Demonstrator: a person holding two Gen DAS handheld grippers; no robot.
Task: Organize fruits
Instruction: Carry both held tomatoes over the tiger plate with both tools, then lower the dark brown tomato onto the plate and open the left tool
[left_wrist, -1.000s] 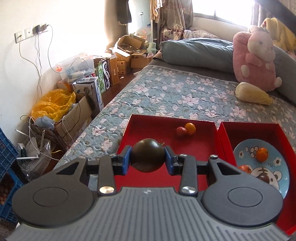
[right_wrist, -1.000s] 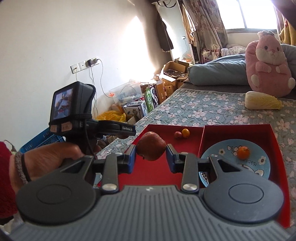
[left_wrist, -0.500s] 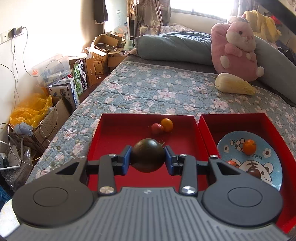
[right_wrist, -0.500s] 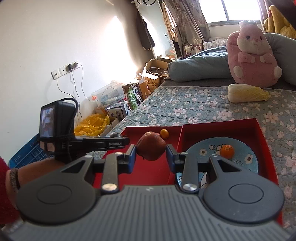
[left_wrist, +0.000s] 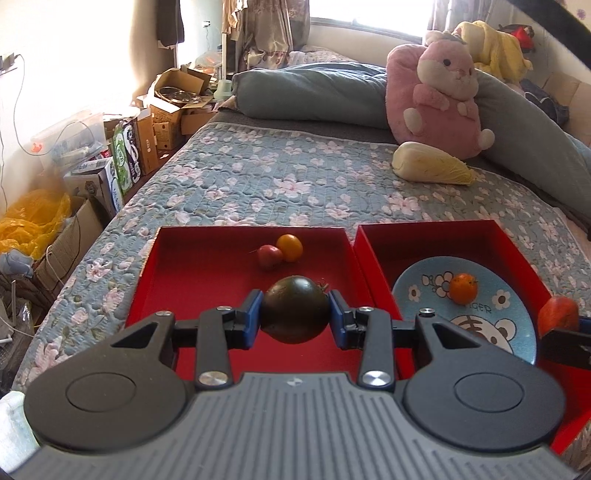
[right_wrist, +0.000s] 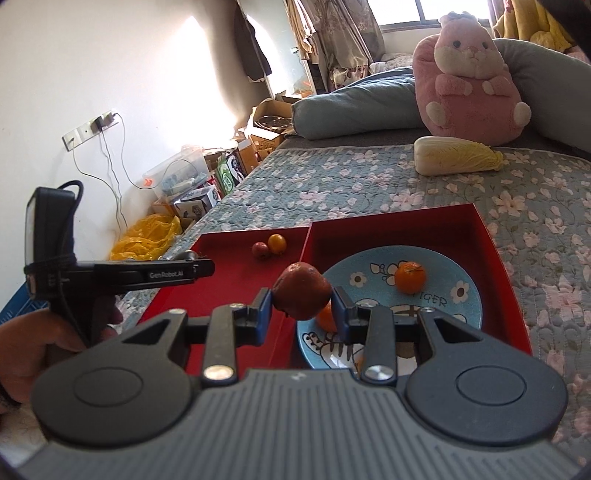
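Note:
My left gripper is shut on a dark green round fruit, held above the left red tray. That tray holds a small red fruit and a small orange fruit near its far wall. My right gripper is shut on a reddish-brown fruit, above the near left edge of the blue plate in the right red tray. An orange lies on the plate, and another orange fruit shows partly behind the fingers.
The trays sit on a floral quilted bed. A napa cabbage, a pink plush rabbit and a blue-grey bolster lie further back. Cardboard boxes and a yellow bag crowd the floor to the left.
Both grippers have swung to the right with their fruits still held. The right gripper now hangs over the plate's edge instead of the left tray, and shows at the left wrist view's right edge.

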